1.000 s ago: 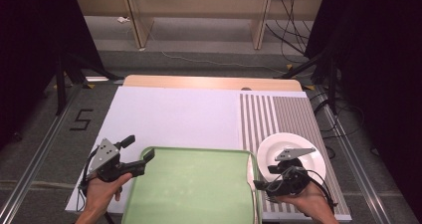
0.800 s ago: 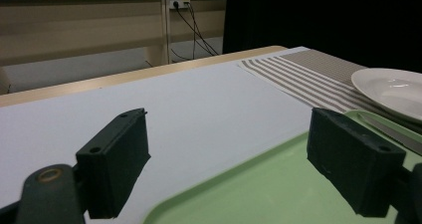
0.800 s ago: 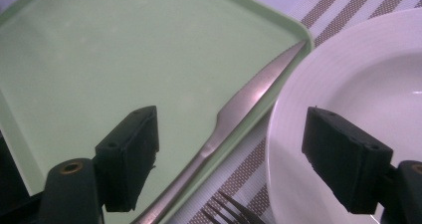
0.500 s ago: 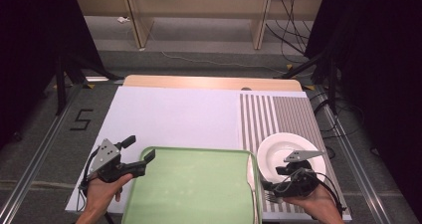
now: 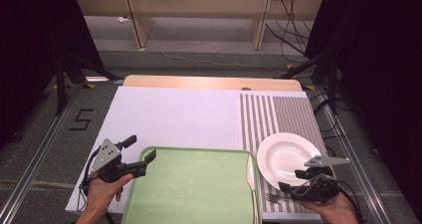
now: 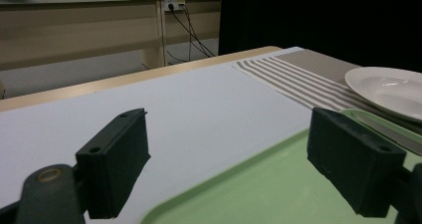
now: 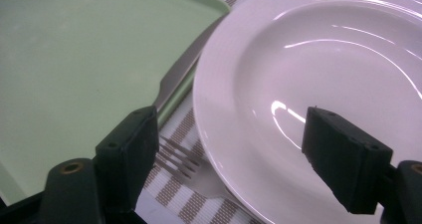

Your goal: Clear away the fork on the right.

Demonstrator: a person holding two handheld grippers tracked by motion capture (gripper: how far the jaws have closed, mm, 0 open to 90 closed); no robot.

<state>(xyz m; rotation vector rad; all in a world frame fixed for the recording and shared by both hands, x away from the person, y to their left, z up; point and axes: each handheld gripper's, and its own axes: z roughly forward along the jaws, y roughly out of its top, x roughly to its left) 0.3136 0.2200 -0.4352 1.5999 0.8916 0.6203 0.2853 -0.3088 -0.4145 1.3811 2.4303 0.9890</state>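
The right gripper (image 5: 301, 180) has been drawn back toward the table's near edge, off the round white ceramic plate (image 5: 288, 155); its jaws are held apart above the plate's near rim and a silver metal fork (image 7: 191, 171). The left gripper (image 5: 138, 152) is unchanged, jaws apart at the rectangular green plastic tray's (image 5: 194, 189) left corner.

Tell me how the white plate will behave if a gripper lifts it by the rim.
The white plate looks glossy, going by the highlights in the right gripper view, so it may slip between the jaws. It seems rigid and probably breakable. Its near edge overlaps the fork, which could shift as the plate rises.
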